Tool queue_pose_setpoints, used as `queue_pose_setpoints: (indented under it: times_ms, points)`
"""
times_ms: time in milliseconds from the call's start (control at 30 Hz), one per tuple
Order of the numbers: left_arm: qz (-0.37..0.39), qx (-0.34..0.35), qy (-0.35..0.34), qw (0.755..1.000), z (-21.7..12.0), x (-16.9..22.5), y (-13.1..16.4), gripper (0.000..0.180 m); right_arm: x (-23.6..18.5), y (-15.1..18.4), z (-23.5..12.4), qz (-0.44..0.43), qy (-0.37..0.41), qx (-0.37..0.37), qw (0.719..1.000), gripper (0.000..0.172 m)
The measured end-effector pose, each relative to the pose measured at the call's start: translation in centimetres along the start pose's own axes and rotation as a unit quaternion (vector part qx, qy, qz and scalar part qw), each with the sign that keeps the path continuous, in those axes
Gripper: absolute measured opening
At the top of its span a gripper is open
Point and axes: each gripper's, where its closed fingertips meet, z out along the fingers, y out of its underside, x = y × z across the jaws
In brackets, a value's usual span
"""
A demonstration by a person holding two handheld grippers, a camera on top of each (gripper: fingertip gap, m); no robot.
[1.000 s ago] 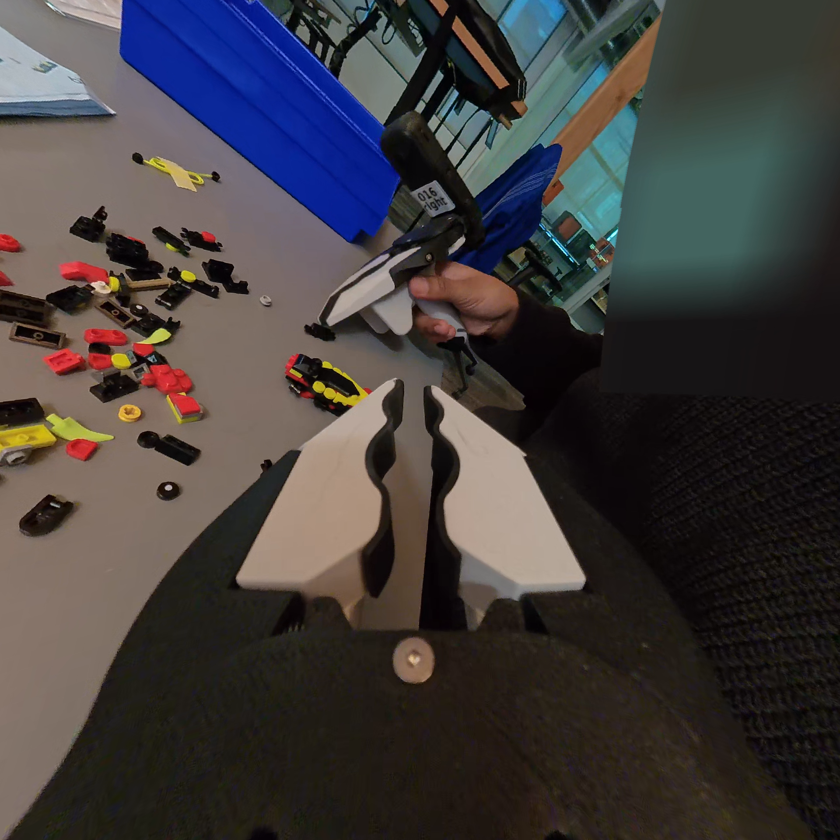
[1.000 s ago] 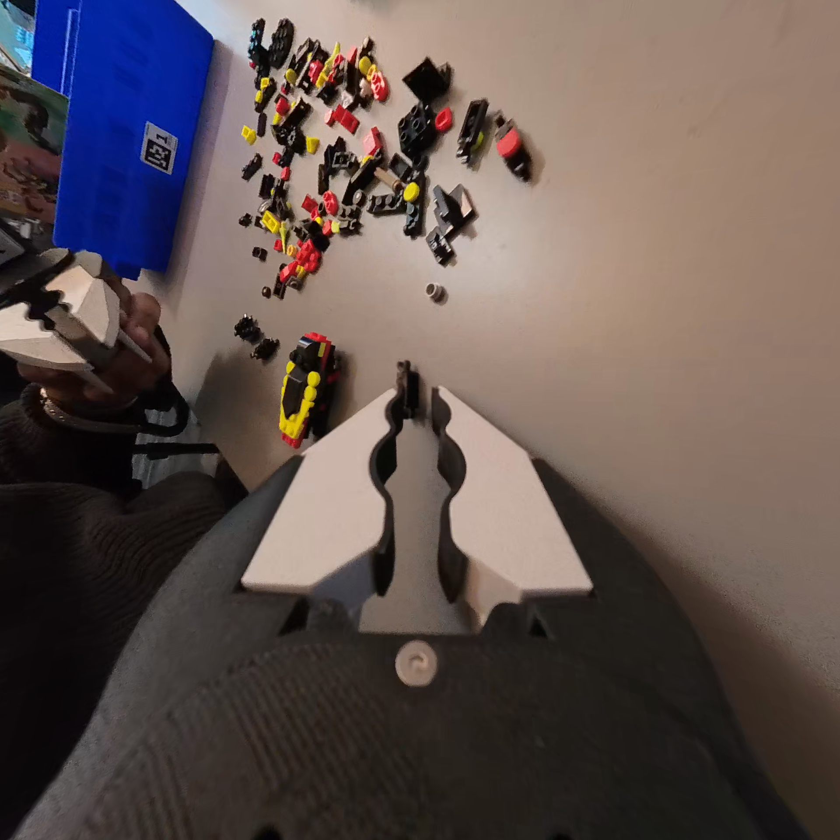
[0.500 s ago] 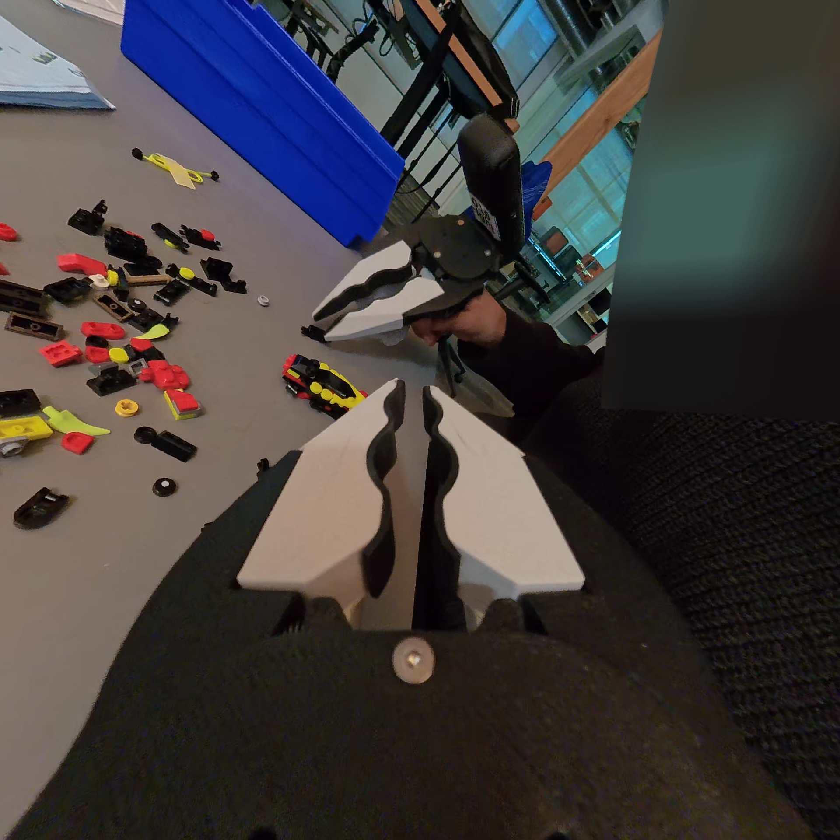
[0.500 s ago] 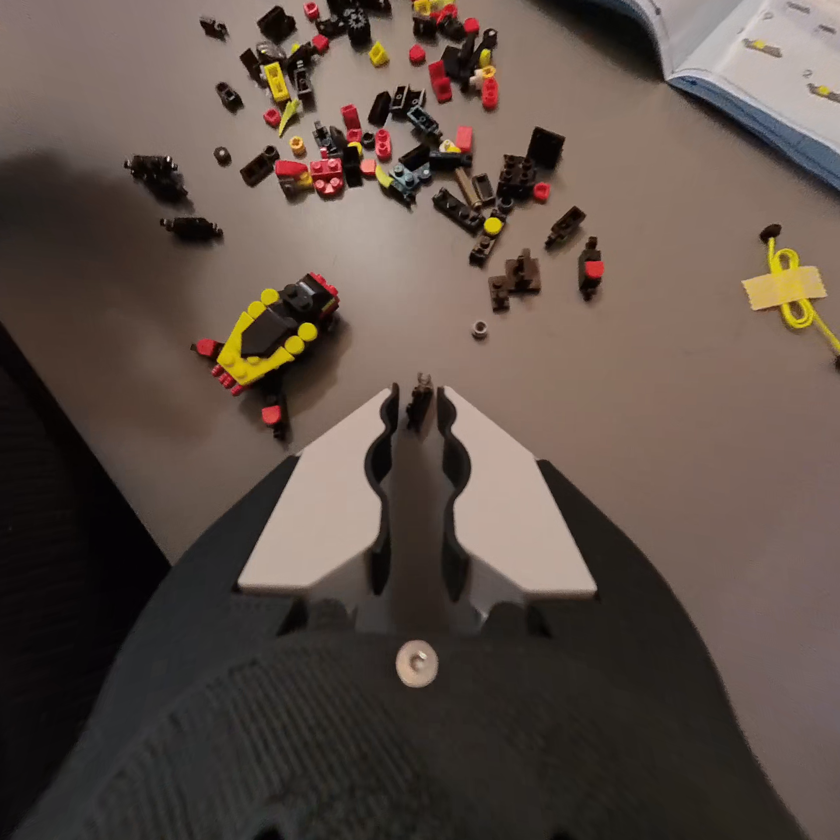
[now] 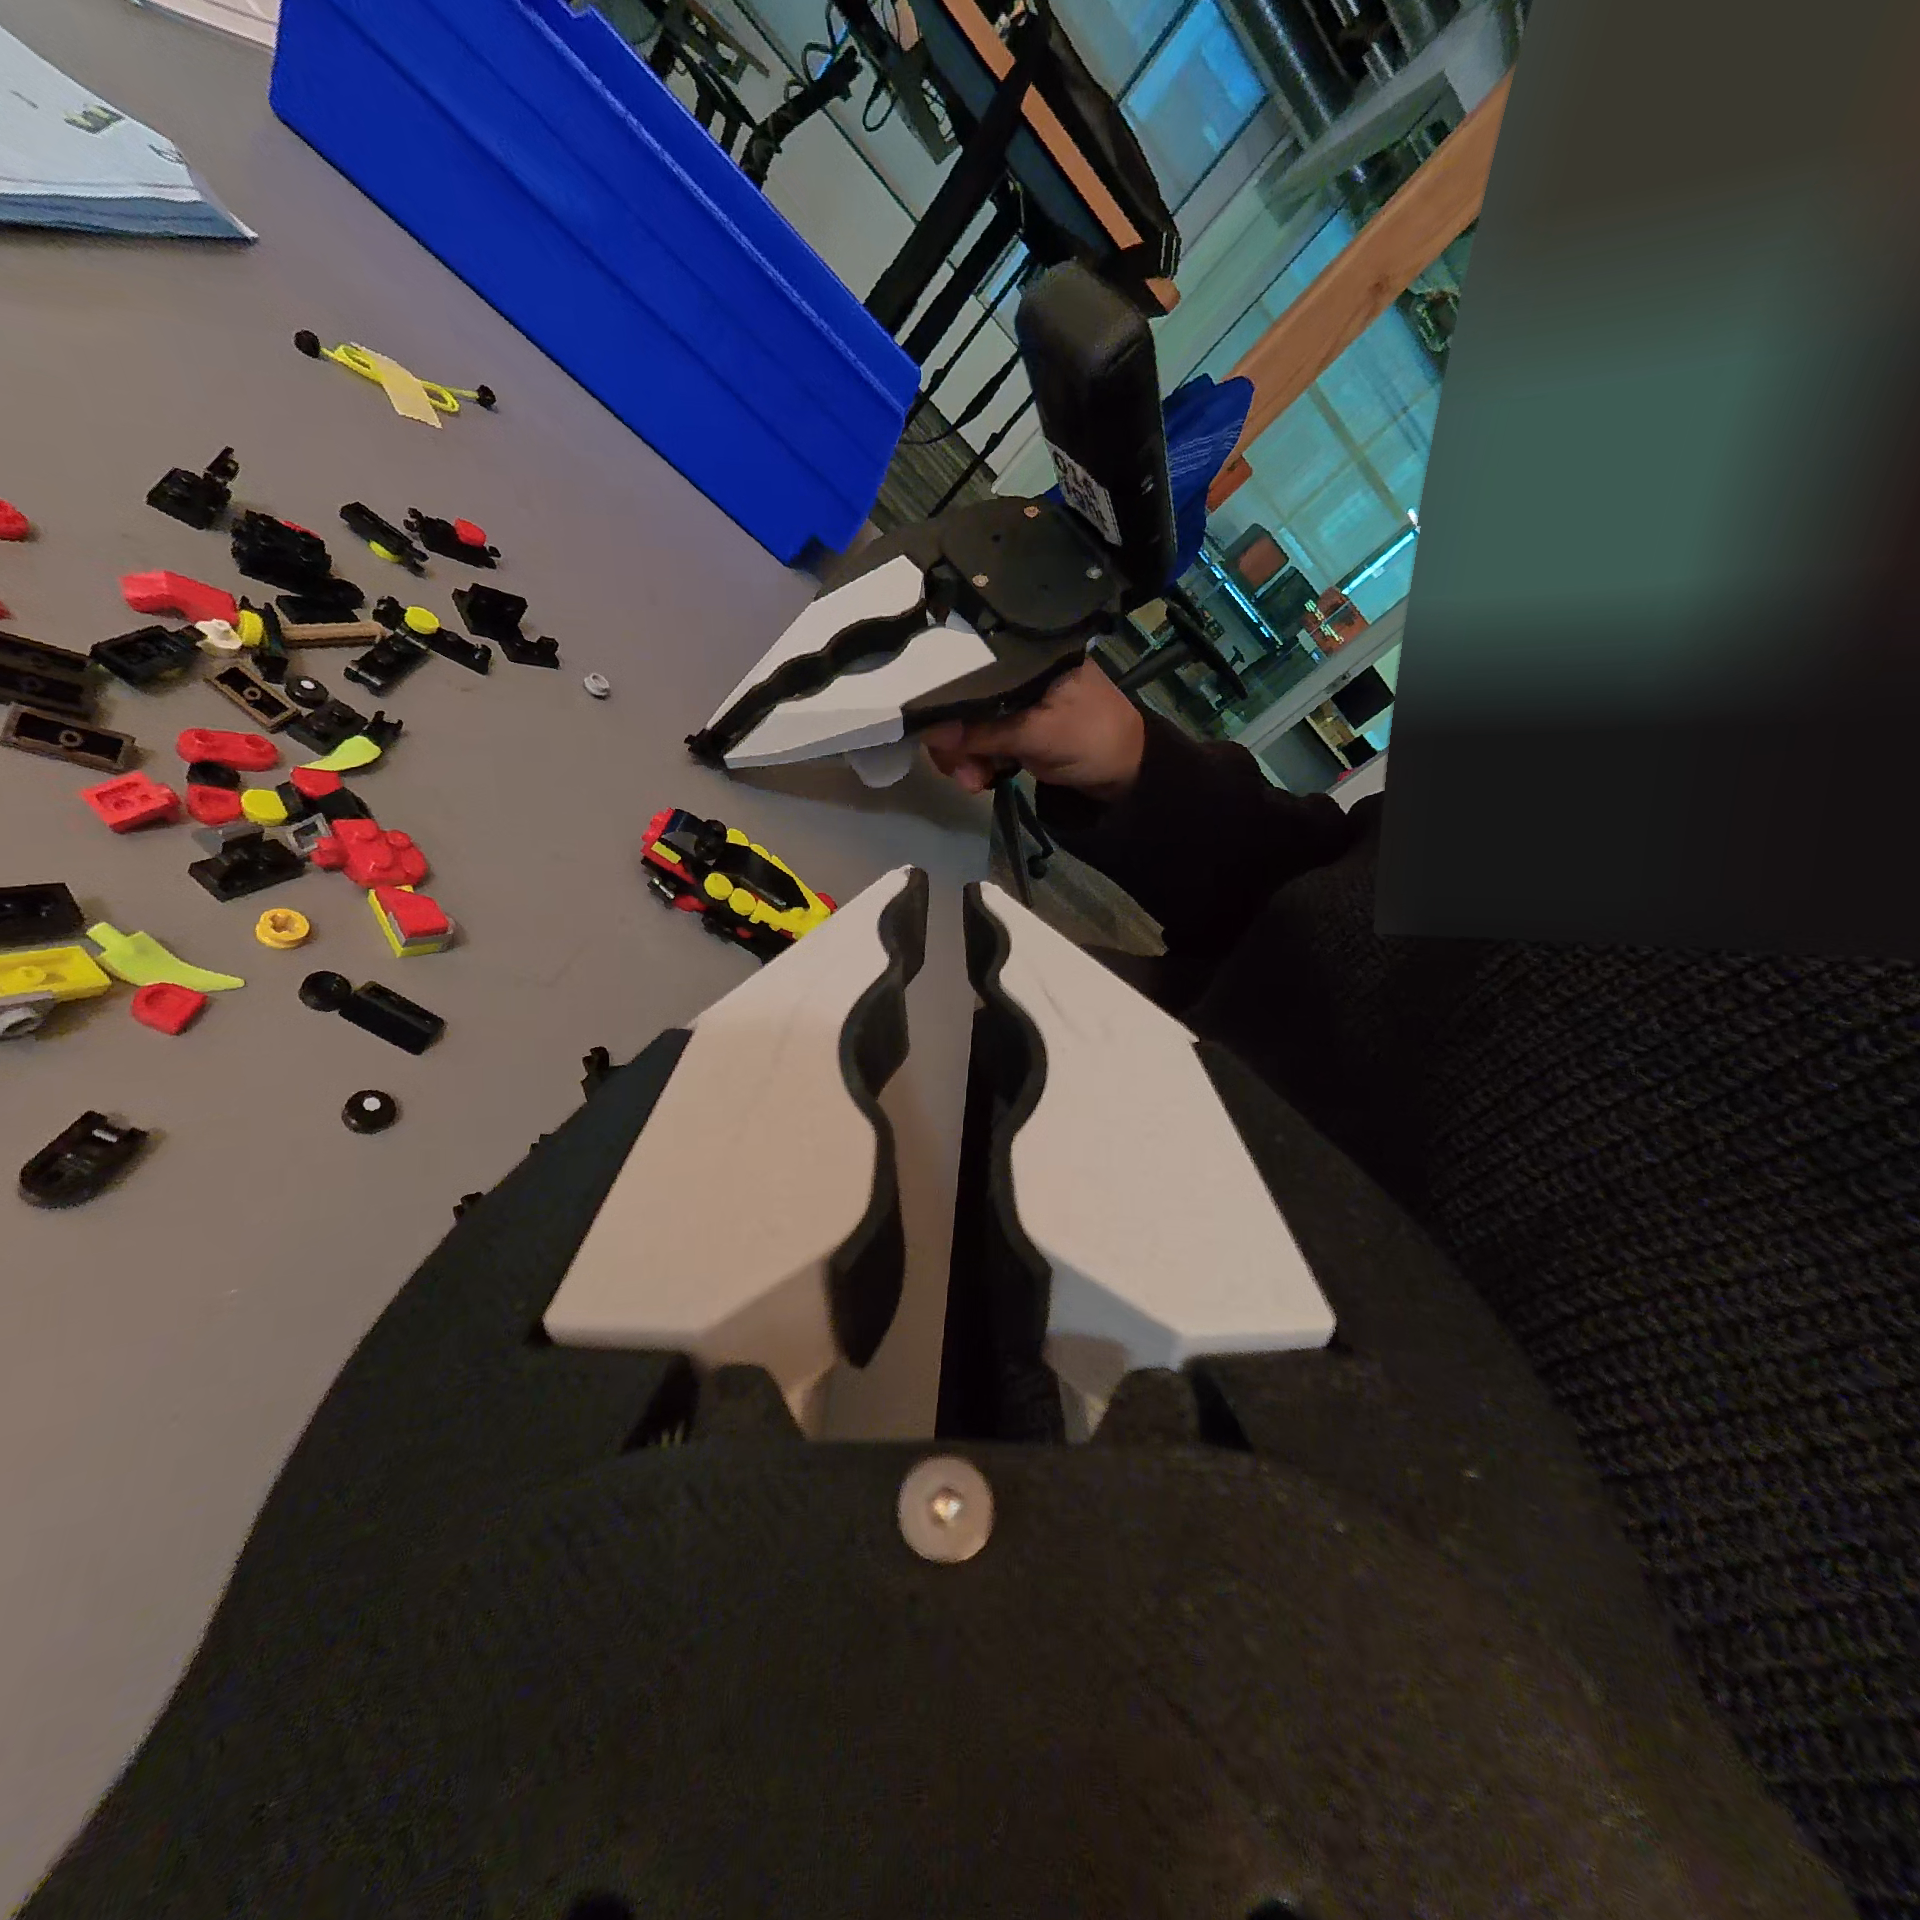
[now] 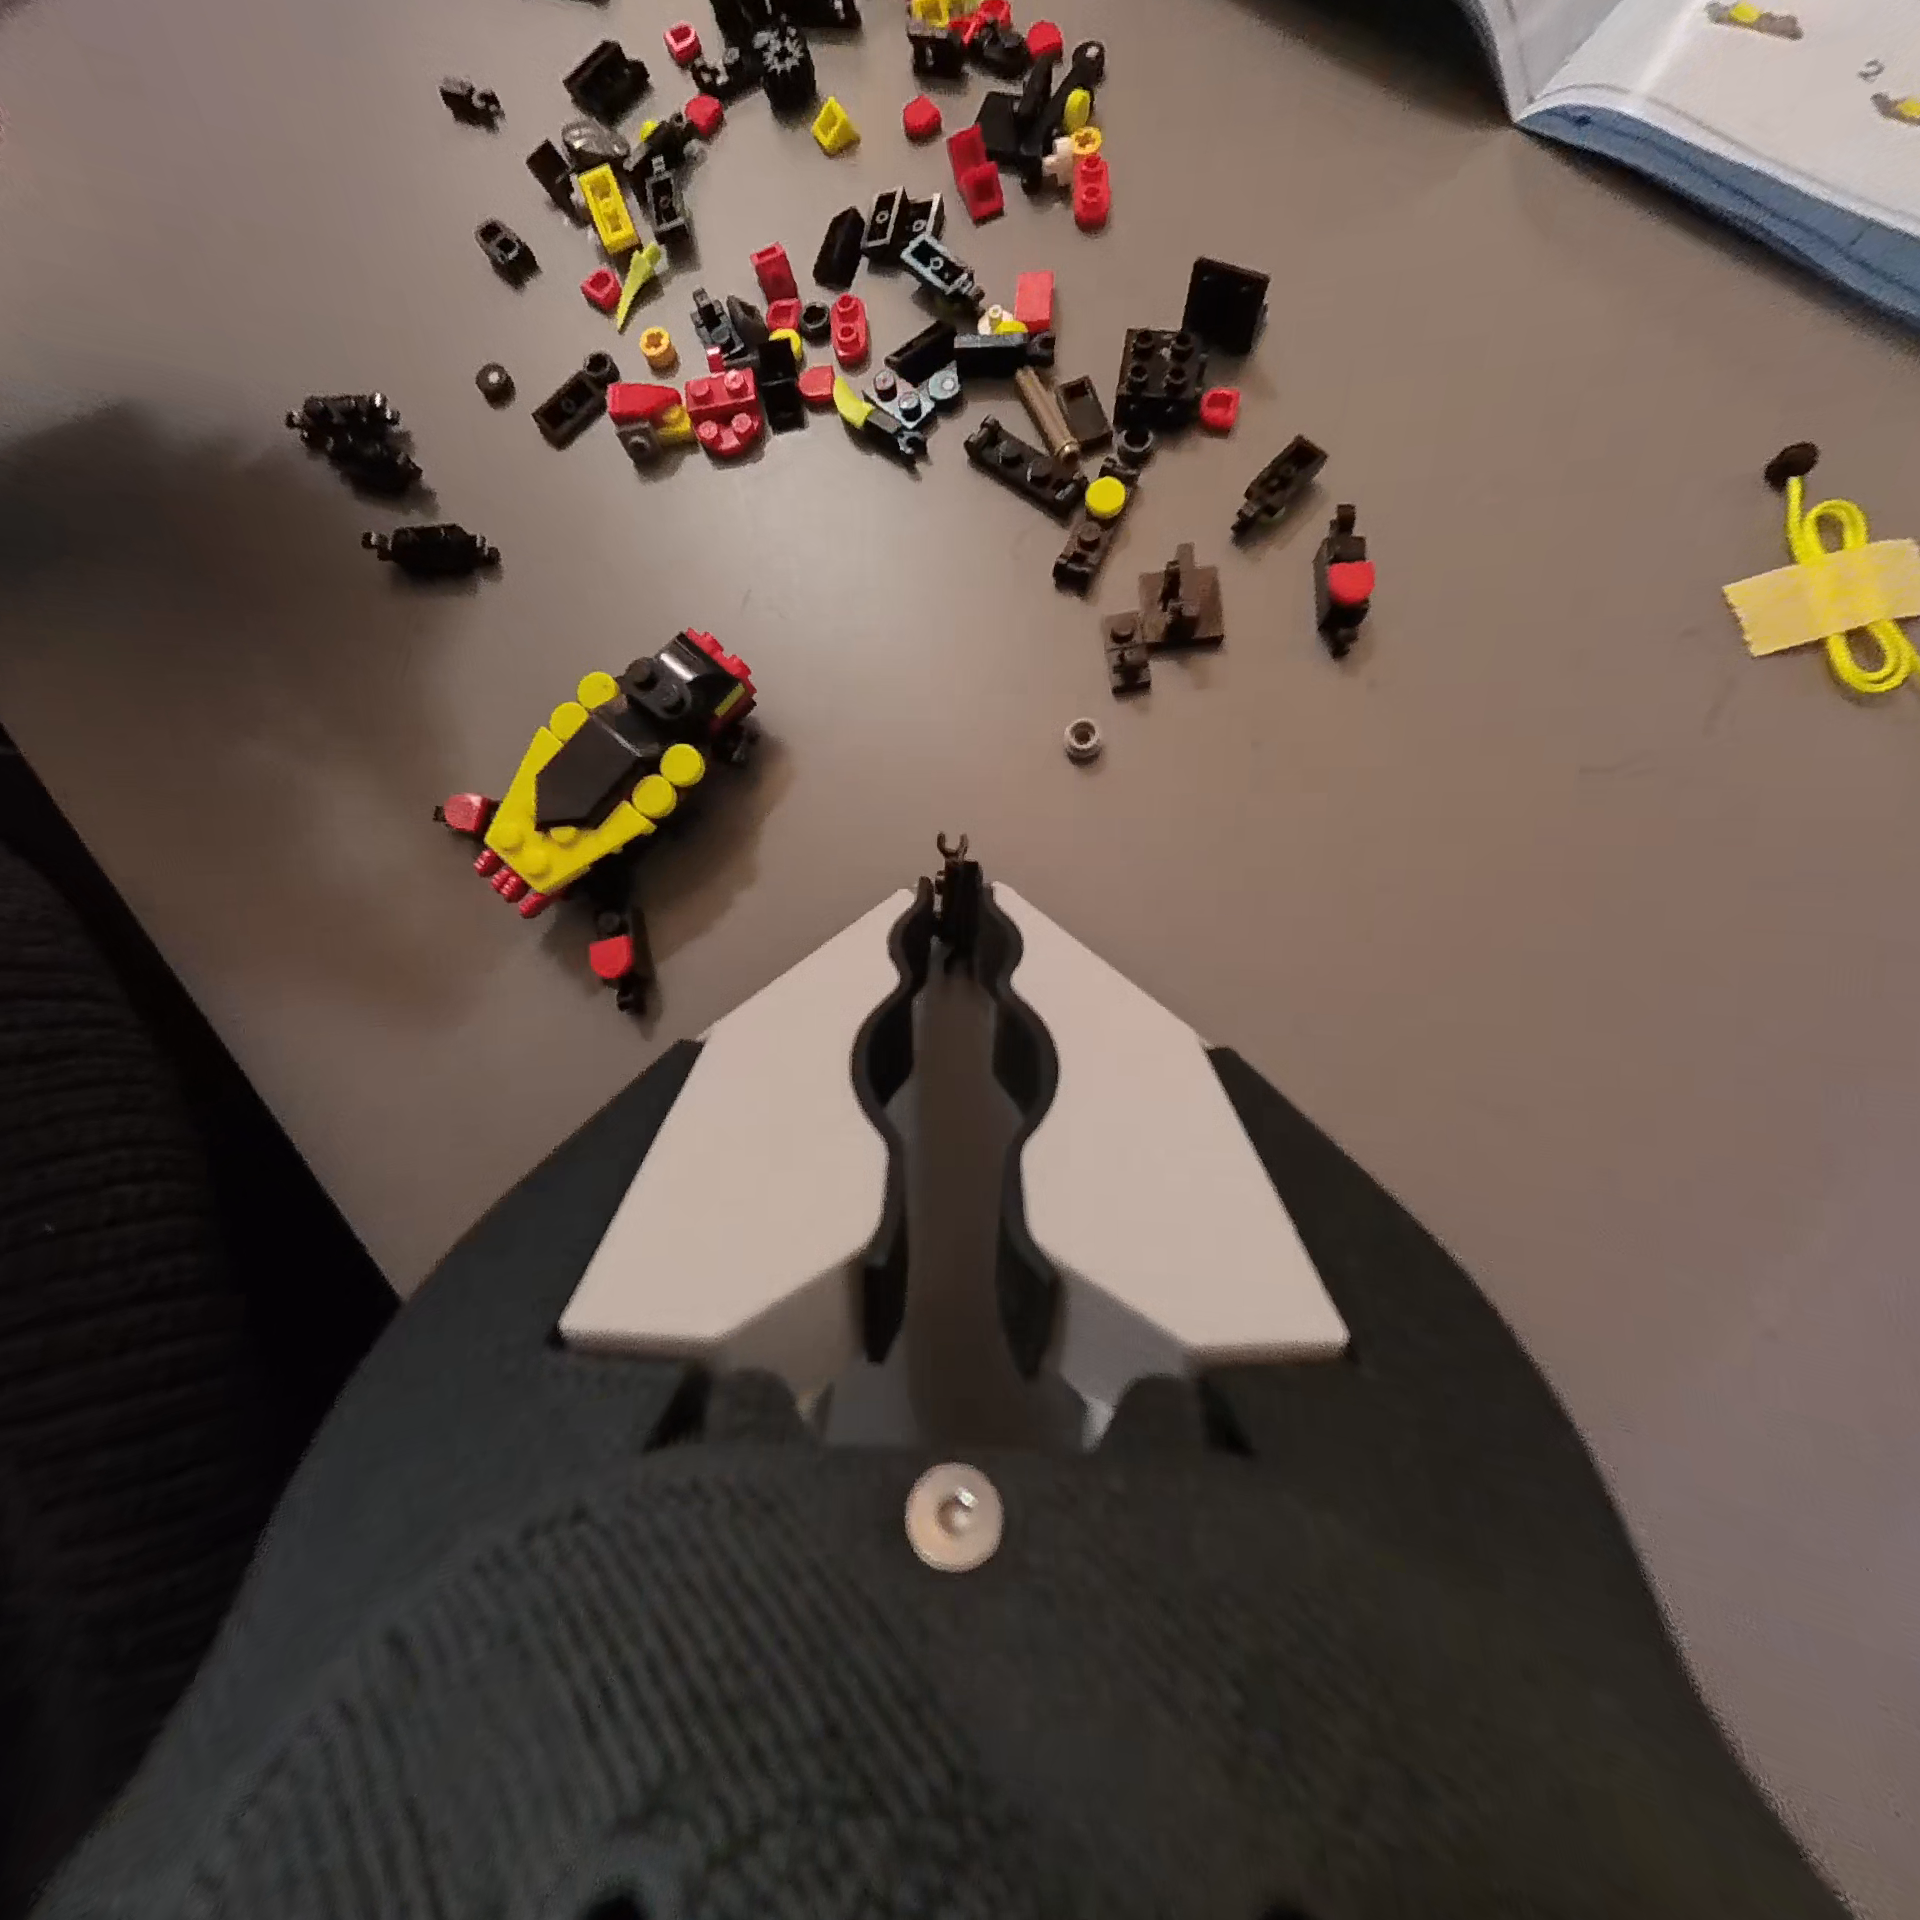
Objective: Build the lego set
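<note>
My right gripper point(image 6: 954, 899) is shut on a small black clip piece point(image 6: 953, 873), whose clip end sticks out past the fingertips. In the left wrist view the right gripper point(image 5: 717, 746) is held low over the grey table point(image 5: 520, 1039), with its tips and the black piece point(image 5: 698, 742) at the surface. A small yellow, black and red brick model point(image 6: 613, 790) lies left of the right gripper's tips. It also shows in the left wrist view point(image 5: 732, 883), just ahead of my left gripper point(image 5: 940, 894). The left gripper's pads are nearly together with nothing between them, above the table's near edge.
Several loose black, red and yellow bricks point(image 6: 883, 343) are scattered farther out and also show in the left wrist view point(image 5: 260, 748). A grey round stud point(image 6: 1083, 740) lies near the right gripper's tips. A blue bin point(image 5: 582, 239), an open booklet point(image 6: 1714, 114) and a taped yellow cord point(image 6: 1839, 603) lie around them.
The right gripper swung round toward the loose bricks. Its pads stood slightly apart around the black piece half a second ago and have now closed on it. The left gripper has barely moved.
</note>
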Motion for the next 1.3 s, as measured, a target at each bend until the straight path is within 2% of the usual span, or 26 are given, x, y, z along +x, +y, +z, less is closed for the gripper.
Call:
queue_pose_setpoints:
  times_ms: [267,1300]
  points:
    - [-0.003,0.001,0.001,1.000,0.0,0.0,0.0,0.003,-0.5,-0.5,-0.2,0.069,-0.056,0.022,0.996,0.006]
    - [-0.017,0.008,0.010,1.000,-0.1,0.0,-0.2,0.004,-0.9,-0.6,0.5,0.097,-0.080,0.028,0.992,0.005]
